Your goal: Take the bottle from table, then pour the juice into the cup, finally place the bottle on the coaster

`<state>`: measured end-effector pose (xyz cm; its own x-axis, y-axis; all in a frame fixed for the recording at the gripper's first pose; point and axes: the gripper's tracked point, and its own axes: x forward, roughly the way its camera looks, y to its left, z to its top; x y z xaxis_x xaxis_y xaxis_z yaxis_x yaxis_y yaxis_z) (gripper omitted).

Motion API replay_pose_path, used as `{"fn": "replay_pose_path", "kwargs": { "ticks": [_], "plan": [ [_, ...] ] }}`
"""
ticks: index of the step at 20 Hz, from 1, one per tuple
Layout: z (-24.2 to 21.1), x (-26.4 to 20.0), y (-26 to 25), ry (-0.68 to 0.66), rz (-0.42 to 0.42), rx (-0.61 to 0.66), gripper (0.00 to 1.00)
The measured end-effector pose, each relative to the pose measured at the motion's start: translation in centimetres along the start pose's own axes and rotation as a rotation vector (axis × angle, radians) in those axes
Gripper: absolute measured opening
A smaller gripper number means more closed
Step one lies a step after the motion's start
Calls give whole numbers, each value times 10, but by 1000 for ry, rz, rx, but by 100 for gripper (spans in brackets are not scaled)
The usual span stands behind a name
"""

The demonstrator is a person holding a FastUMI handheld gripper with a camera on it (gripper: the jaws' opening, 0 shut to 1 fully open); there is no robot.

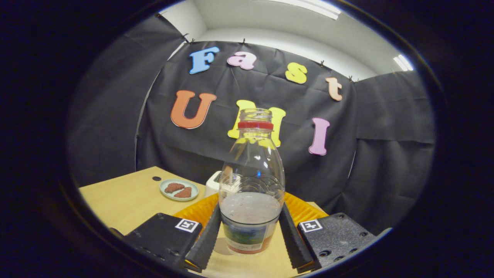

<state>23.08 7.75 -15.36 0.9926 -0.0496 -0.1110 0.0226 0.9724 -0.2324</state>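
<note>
The gripper point(251, 231) grasps the upright bottle point(251, 181) between both fingers, with the orange coaster point(305, 210) lying just beyond it.

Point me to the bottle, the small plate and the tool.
bottle point(251, 181): gripper view, clear body above the label.
small plate point(179, 190): gripper view, its middle, between the two brown pieces.
tool point(250, 235): gripper view, midway between its fingers, which press the bottle's sides.
</note>
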Motion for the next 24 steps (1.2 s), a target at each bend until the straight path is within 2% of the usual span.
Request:
{"fn": "replay_pose_path", "kwargs": {
  "ticks": [5, 9, 12, 18, 20, 21, 24],
  "plan": [
    [-29, 42, -2, -36, -12, 11, 81],
    [-85, 74, 12, 40, 25, 55, 81],
    [-110, 91, 21, 68, 39, 51, 81],
    [-158, 108, 39, 109, 99, 143, 81],
    [-174, 111, 44, 141, 110, 133, 81],
    [-169, 110, 42, 108, 108, 139, 81],
    [-170, 107, 40, 126, 100, 136, 81]
  ]
}}
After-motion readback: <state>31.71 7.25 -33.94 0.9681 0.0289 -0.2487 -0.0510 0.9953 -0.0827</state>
